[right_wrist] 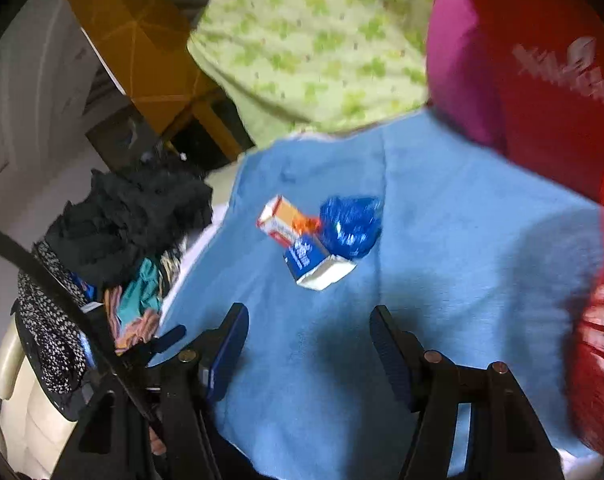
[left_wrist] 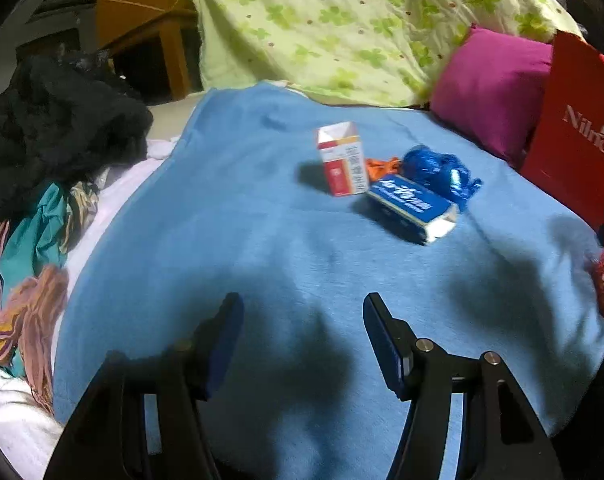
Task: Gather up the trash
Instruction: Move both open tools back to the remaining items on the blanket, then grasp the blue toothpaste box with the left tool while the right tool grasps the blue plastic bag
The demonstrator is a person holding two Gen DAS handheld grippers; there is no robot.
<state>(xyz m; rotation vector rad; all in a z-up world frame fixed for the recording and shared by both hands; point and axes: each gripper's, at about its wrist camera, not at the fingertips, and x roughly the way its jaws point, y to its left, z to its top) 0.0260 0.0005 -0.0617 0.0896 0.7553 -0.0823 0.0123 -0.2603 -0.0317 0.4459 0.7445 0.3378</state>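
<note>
Both claws hang wide apart and empty over the blue blanket (left_wrist: pixel 230 216): the left claw (left_wrist: pixel 302 340) at the bottom of its frame, the right claw (right_wrist: pixel 308 344) likewise. The trash sits clustered at centre frame: a red-and-white carton (left_wrist: pixel 342 160) standing upright, a blue box (left_wrist: pixel 412 206) lying just beside it, and a crumpled blue wrapper (left_wrist: pixel 438 168) behind, with what may be an orange scrap (left_wrist: pixel 382 166). This looks like the approach step; next, one claw needs to reach forward and straddle a carton. The red bag (left_wrist: pixel 578 136) at right is probably the collection point.
</note>
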